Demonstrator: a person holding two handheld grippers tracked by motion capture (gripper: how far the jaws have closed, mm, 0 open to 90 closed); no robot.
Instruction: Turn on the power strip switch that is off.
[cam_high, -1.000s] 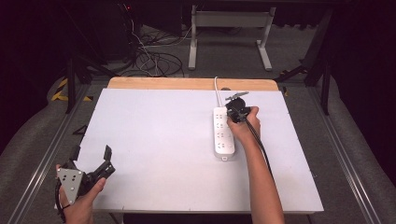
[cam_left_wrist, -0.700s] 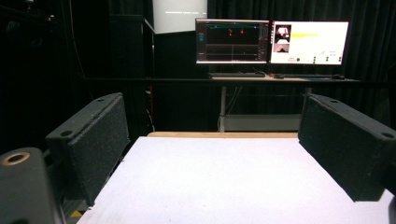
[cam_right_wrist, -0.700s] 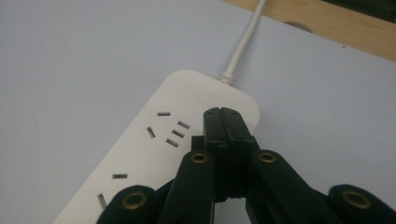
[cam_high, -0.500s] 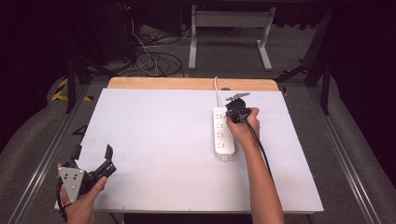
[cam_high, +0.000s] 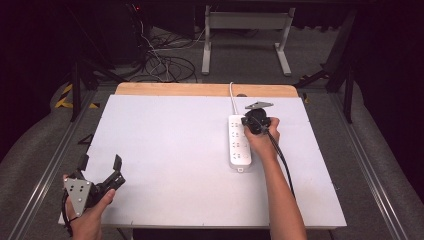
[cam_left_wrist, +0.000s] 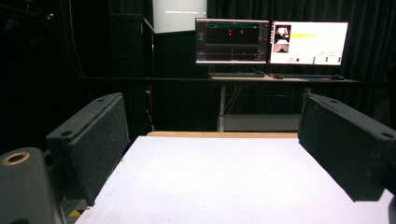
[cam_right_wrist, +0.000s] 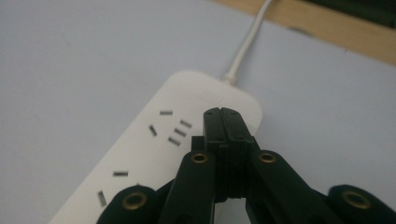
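My right claw (cam_right_wrist: 223, 122) is pressed together w/ nothing between, tips right over the power strip (cam_high: 239, 141) near its cord end. Probably pressing its switch; next needs a straight push down. Left claw (cam_high: 100, 172) spread, idle, far off across the desk (cam_high: 170, 150). Vs 1 s ago: barely any change.

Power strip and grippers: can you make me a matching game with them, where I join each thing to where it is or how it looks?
Things:
1. power strip
2. left gripper
3. right gripper
4. monitors

States:
A. jaws wide apart, near table corner
B. glowing, beyond the table
C. white, lying flat, cord attached
D. jaws pressed together over the strip

Pairs: 1-C, 2-A, 3-D, 4-B
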